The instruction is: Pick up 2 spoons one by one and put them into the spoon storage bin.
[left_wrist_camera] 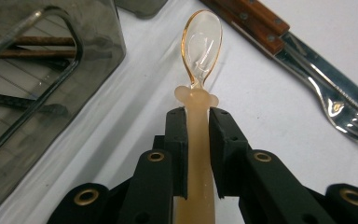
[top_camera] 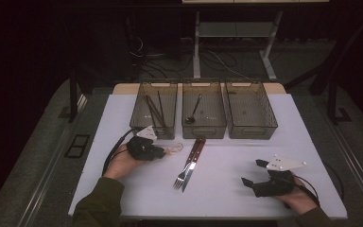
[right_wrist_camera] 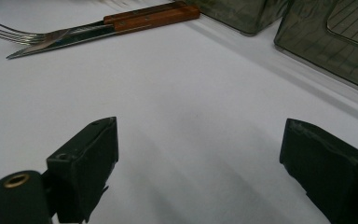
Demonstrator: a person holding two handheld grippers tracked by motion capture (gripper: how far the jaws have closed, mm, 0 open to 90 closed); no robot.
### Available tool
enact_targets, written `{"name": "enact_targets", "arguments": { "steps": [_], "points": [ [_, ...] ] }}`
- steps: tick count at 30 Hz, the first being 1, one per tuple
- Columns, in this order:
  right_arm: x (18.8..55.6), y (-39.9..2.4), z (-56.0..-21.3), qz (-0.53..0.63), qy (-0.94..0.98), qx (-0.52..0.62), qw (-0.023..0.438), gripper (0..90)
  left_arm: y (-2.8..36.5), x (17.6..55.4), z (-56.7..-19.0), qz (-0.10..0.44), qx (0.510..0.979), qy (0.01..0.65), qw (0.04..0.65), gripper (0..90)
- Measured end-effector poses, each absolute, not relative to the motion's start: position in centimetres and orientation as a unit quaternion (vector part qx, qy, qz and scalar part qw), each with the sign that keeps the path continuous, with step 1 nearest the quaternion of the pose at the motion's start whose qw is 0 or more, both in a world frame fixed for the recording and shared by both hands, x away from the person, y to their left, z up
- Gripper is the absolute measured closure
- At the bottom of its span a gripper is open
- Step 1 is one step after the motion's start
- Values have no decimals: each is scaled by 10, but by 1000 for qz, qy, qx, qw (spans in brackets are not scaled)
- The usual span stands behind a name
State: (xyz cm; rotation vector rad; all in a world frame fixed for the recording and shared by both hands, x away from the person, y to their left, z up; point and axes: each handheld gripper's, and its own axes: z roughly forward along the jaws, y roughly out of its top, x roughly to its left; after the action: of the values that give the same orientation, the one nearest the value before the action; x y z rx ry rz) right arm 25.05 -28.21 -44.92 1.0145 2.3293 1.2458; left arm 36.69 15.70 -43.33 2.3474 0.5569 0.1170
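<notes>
Black jaws of the left gripper [left_wrist_camera: 197, 122] clamp the pale handle of a translucent amber plastic spoon [left_wrist_camera: 200, 51], whose bowl points away from the camera and lies on the white table [left_wrist_camera: 270, 112]. In the high view the spoon [top_camera: 175, 148] sits just in front of the left bin [top_camera: 157, 109], which holds dark chopsticks. Beside the spoon lie a wooden-handled fork [left_wrist_camera: 342, 112] and knife [top_camera: 192, 163], pressed side by side near the table's middle. A metal spoon rests in the middle bin [top_camera: 203, 111]; the right bin [top_camera: 250, 109] stands next to it. Over at the near right edge, the right gripper [right_wrist_camera: 198, 154] hovers with its jaws spread wide, holding nothing.
</notes>
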Motion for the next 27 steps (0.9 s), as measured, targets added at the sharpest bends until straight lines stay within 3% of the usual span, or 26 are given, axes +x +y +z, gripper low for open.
{"name": "enact_targets", "arguments": {
  "steps": [27],
  "points": [
    [250,-282,-449,437,812,355,154,117,127,360,-387,44,869,255,422,774]
  ]
}}
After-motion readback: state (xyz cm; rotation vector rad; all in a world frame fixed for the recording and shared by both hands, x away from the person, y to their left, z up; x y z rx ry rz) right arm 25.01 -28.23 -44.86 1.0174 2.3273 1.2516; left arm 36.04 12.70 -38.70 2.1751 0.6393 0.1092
